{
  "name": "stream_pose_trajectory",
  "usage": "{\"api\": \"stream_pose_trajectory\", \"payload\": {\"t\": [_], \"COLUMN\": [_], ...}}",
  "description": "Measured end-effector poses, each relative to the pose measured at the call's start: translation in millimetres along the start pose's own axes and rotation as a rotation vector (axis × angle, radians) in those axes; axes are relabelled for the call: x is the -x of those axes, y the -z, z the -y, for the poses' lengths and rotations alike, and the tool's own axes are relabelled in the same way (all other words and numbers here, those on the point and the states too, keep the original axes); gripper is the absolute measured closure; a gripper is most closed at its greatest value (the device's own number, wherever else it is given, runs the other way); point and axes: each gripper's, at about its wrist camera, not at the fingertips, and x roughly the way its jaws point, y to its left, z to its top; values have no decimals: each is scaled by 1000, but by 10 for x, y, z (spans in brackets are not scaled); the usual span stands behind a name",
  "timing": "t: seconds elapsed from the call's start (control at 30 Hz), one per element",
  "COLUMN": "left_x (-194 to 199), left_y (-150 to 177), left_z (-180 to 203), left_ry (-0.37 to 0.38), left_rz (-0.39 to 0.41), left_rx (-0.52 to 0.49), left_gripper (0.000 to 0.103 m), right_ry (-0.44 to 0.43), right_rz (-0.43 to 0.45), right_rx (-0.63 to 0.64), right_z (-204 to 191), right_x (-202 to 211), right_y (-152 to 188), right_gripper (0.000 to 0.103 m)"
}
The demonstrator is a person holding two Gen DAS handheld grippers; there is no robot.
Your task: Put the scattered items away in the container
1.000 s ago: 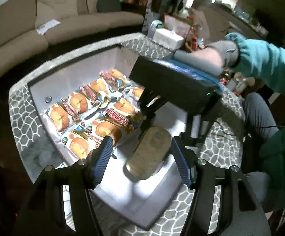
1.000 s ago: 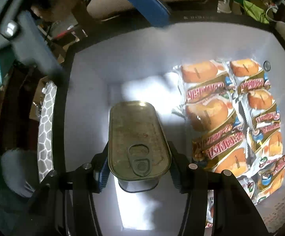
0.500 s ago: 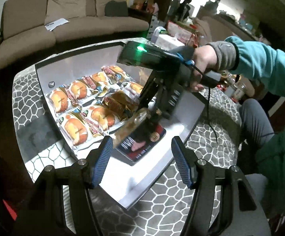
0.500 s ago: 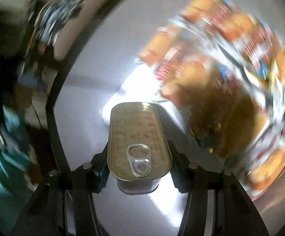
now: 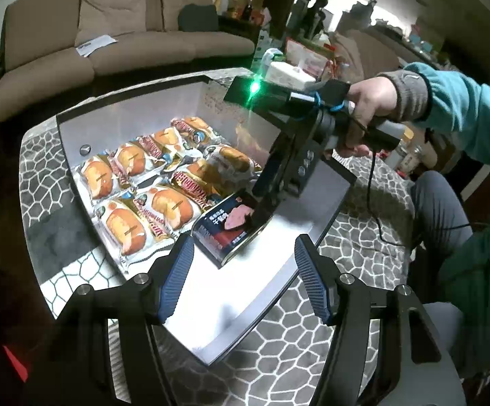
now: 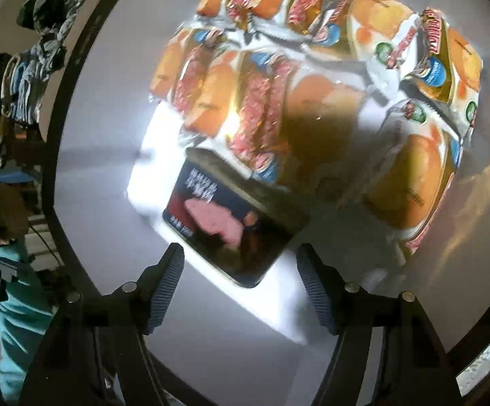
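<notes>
A dark blue luncheon-meat can (image 5: 226, 226) lies tilted on its side on the white floor of the container (image 5: 255, 297), touching the row of orange snack packets (image 5: 150, 176). My right gripper (image 5: 265, 203) stands over it, pointing steeply down. In the right wrist view the can (image 6: 224, 226) sits just beyond the right gripper (image 6: 239, 284), whose jaws are opening; the pads stand clear of the can. The snack packets (image 6: 312, 77) fill the far side. My left gripper (image 5: 245, 284) hovers above the container's near part, open with nothing between its fingers.
The container sits on a grey stone-patterned table top (image 5: 312, 338). A person's hand (image 5: 370, 101) in a teal sleeve holds the right gripper, with a cable hanging from it. A beige sofa (image 5: 109, 44) and cluttered boxes (image 5: 289, 71) stand behind the table.
The right gripper rolled with the can, turning it from lid-up onto its side, then widened and let go. The can now rests beside the packets. The left gripper barely moved.
</notes>
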Motion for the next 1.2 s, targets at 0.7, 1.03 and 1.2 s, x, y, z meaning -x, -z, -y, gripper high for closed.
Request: {"api": "stream_pose_trajectory", "payload": {"t": [0.7,1.03,1.2], "left_x": [115,240,411], "left_y": [68,109,111], "left_z": [-3,-120,-175], "left_ry": [-27,-46,-40], "left_rz": [4,53,104], "left_rx": [15,57,78], "left_gripper": [43,43,39], "right_ry": [-174,-250,-259], "right_rz": [26,262,167], "right_rx": [-6,33,80], "right_z": [-441,-473,-626], "right_x": [-145,303,-73], "right_y": [-180,-383,-553], "right_gripper": [32,33,33]}}
